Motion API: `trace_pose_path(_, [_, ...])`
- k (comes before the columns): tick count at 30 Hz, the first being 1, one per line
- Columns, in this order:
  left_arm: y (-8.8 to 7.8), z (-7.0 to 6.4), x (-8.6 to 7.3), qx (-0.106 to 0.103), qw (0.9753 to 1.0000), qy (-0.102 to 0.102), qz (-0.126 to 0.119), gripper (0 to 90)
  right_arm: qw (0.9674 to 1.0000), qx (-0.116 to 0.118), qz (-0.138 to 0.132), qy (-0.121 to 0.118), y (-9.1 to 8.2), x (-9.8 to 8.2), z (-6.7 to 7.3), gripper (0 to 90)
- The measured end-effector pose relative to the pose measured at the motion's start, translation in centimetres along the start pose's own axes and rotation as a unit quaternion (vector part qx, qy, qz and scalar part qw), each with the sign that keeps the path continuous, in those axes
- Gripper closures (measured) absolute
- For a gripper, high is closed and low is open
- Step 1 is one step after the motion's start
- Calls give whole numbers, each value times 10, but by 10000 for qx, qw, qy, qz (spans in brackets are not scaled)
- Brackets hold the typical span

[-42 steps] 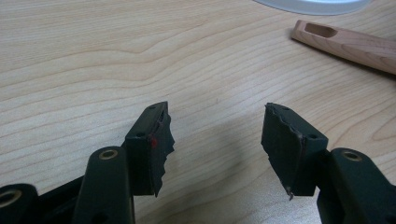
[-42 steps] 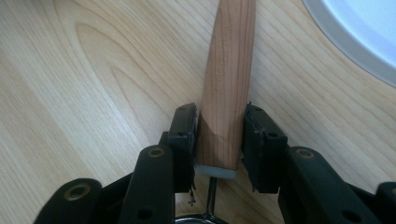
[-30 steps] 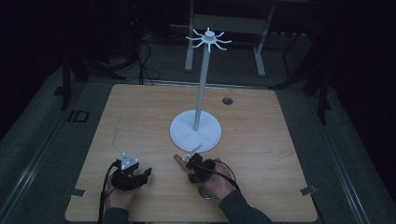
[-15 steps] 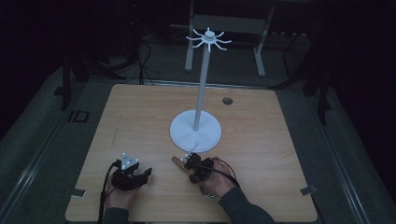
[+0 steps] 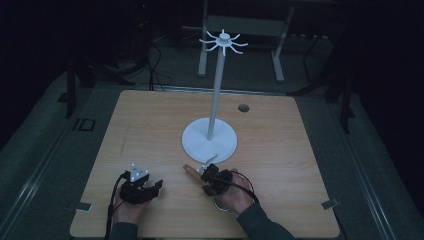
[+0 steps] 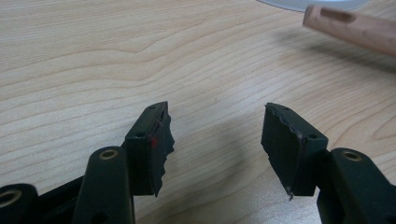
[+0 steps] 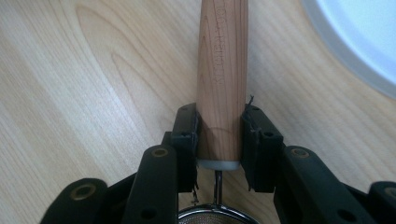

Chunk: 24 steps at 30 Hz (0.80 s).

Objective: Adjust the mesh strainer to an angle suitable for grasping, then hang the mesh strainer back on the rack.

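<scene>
A small strainer lies near the table's front, and its wooden handle [image 5: 190,170] [image 7: 223,60] points away from the person toward the white stand's round base [image 5: 209,142] [image 7: 359,37]. My right gripper [image 5: 204,174] [image 7: 219,126] is shut on that handle near its metal end. The mesh rim [image 7: 215,215] sits just behind the jaws. My left gripper [image 5: 156,187] [image 6: 215,135] rests low over the bare wood to the left, open, with nothing between its fingers. The handle's tip [image 6: 355,28] lies ahead of it to the right.
The stand's thin pole rises to a crown of hooks [image 5: 223,41] high over the table's middle. A small dark hole [image 5: 243,107] marks the tabletop [image 5: 150,125] behind the base. Dark floor and metal legs surround the table.
</scene>
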<state>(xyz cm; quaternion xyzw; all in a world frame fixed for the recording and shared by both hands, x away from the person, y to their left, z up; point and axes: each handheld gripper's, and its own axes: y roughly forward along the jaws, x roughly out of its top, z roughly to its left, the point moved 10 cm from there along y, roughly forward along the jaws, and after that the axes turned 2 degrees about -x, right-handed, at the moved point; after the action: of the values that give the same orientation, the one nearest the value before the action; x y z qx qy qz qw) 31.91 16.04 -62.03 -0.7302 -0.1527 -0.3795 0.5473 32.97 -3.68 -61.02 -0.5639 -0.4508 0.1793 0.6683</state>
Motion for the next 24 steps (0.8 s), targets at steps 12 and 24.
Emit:
trace_pose_path(12, [-1,1,0,5,10000,-15,-11,423,9969,-2,-727,297,-17,6,-8,690])
trace_pose_path(24, [-1,1,0,18,10000,1,-15,422,9857,-52,-1554,649,-38,13,-25,691])
